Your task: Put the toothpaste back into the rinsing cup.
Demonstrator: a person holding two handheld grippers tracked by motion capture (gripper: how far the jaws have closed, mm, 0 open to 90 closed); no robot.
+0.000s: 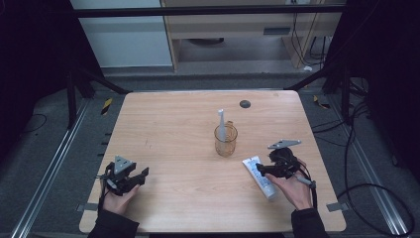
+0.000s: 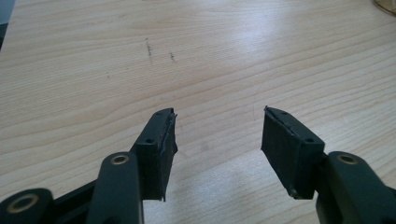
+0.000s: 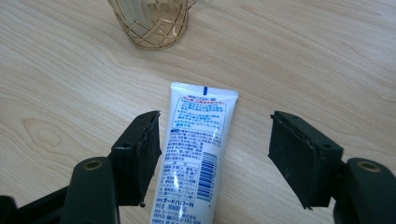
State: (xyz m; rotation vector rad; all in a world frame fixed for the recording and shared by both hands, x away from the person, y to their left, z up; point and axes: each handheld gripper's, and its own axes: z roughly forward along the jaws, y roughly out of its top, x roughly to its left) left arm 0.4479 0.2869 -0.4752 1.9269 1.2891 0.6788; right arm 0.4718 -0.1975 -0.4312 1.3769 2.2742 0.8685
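High view: wooden table (image 1: 188, 163) under a fixed camera. Right gripper (image 1: 261, 170) poised over a white toothpaste tube (image 1: 259, 176) lying flat near the table's right front, jaws apart, tube not clamped. Amber glass cup (image 1: 226, 140) just beyond, holding an upright toothbrush (image 1: 221, 124). Left gripper (image 1: 141, 174) idle at the left front, well apart from everything, jaws spread on nothing. Small dark disc (image 1: 244, 103) near the far edge.

Right gripper view: tube (image 3: 196, 154) lying lengthwise between the open jaws, nearer the left pad, crimped end toward the cup (image 3: 152, 23). Printed back label and barcode legible here, mere blur from above. Judged best for a clean pick: centre the jaws across the tube's width, lower until the pads flank its sides, then close gently on the firmer part, not the flat crimp, to avoid squeezing paste or slipping.

Left gripper view: bare wood grain with faint pencil-like marks (image 2: 149, 46) between wide-open pads (image 2: 161, 149); cup edge (image 2: 385, 5) just caught at the top right corner. Overall layout and both hands legible from above alone.
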